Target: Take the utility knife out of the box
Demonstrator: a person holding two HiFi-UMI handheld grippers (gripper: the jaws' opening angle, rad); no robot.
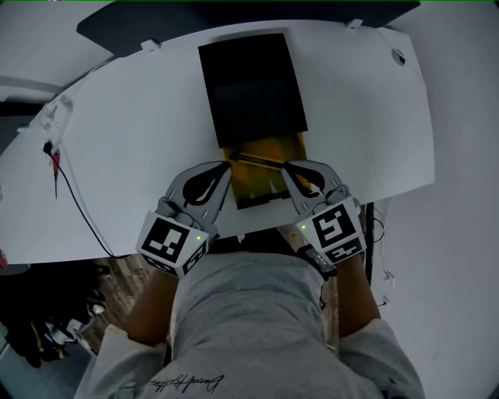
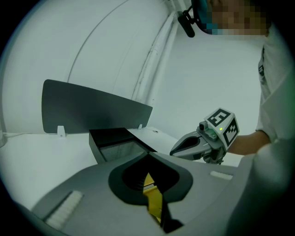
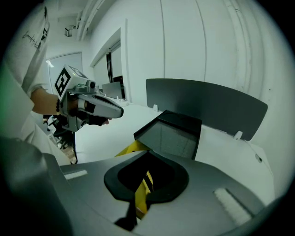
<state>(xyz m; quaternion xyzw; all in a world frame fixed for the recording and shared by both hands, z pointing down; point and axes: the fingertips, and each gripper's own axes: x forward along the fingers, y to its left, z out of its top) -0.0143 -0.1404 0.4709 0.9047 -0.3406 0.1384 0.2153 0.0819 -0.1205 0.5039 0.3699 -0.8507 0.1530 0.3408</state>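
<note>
**Setting.** White table [image 1: 125, 132], rounded at its far corners. A dark panel [image 1: 156, 23] stands upright along the far edge, held by small white clips [image 1: 150, 44]. A black cable [image 1: 74, 195] trails over the table's left side toward the floor. Wood floor [image 1: 117, 280] shows under the near edge. The person's grey shirt [image 1: 249, 327] fills the bottom of the head view.

**Box.** The black box [image 1: 251, 86] lies flat at mid-table, long side running away from the person, mouth toward them. A yellow tray [image 1: 261, 178] sticks out of that mouth. Its far part is hidden inside the box.

**Tools.** The left gripper [image 1: 224, 167] sits at the tray's left edge and the right gripper [image 1: 287, 167] at its right edge, flanking it. In each gripper view the jaws are pressed together with a strip of the tray's yellow card caught in the slit between them. The two tools crowd both sides of the tray.

**Task item.** The utility knife [image 1: 255, 160] appears to be the dark slender bar lying on the yellow tray, just outside the box's mouth and between the two gripper tips. Its long axis runs crosswise, left to right, with the right end slightly nearer the person. Blade end and handle end cannot be told apart.
</note>
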